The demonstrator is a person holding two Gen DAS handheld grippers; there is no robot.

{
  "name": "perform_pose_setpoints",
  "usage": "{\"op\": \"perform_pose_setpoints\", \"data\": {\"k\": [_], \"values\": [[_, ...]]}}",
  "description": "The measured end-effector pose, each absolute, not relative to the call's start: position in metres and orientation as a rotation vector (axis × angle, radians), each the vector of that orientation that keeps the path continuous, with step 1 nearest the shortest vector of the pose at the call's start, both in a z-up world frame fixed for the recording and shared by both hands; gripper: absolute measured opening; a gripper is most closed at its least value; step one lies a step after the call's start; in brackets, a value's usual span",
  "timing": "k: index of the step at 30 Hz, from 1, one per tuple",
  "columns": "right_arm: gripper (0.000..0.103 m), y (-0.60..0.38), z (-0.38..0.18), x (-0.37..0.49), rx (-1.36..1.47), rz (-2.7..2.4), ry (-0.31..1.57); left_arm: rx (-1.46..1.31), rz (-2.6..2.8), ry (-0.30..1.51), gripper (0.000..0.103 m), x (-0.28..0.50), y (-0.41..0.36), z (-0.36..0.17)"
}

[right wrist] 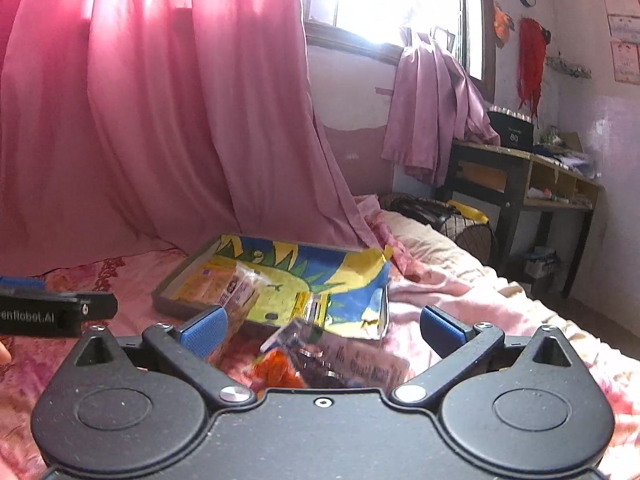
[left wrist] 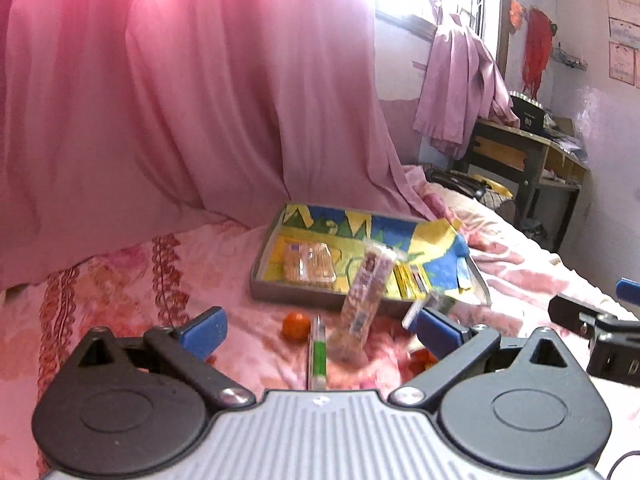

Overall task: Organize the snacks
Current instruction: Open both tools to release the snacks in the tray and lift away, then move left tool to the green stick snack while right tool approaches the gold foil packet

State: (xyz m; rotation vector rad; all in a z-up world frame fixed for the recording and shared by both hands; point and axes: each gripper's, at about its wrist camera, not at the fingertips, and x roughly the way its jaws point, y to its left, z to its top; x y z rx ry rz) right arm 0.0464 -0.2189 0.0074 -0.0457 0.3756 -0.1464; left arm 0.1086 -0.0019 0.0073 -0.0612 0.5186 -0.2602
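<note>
A grey tray [left wrist: 280, 295] lined with bright yellow-and-blue paper lies on the pink bed. It holds a clear biscuit pack [left wrist: 308, 266] and yellow sachets [left wrist: 408, 280]. A long biscuit pack [left wrist: 366, 300] leans over its front wall. On the sheet in front of the tray lie a small orange round snack [left wrist: 296, 324] and a green-and-white tube [left wrist: 318, 354]. My left gripper [left wrist: 320, 330] hovers open above them, holding nothing. My right gripper [right wrist: 322, 332] is open wide, with nothing pressed between its pads. Below it lie an orange packet [right wrist: 276, 372] and a shiny packet [right wrist: 352, 360], near the tray [right wrist: 180, 305].
A pink curtain [left wrist: 180, 100] hangs right behind the tray. The bed's right edge [right wrist: 560, 320] drops to the floor, and a dark desk [right wrist: 520, 184] with clutter stands beyond it. A pillow and a dark bag [right wrist: 424, 208] lie at the head of the bed.
</note>
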Motion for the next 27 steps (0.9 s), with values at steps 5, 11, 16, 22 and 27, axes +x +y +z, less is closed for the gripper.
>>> {"op": "perform_pose_setpoints", "data": {"k": [5,11,16,22,27], "values": [[0.102,-0.218,0.004,0.023,-0.034,-0.137,0.411,-0.020,-0.255,0.548,0.103,0.086,-0.004,0.000],[0.102,-0.216,0.001,0.006,-0.012,-0.128,0.439,0.022,-0.236,0.591,0.103,0.069,-0.006,-0.007],[0.102,-0.215,-0.001,0.000,-0.009,-0.123,0.469,0.006,-0.228,0.618,0.103,0.059,0.000,-0.010],[0.102,-0.215,-0.005,-0.001,0.010,-0.111,0.526,0.006,-0.210,0.653,0.103,0.053,0.003,-0.014],[0.102,-0.213,-0.008,0.000,0.002,-0.104,0.556,-0.006,-0.193,0.698,0.103,0.054,0.007,-0.016]]}}
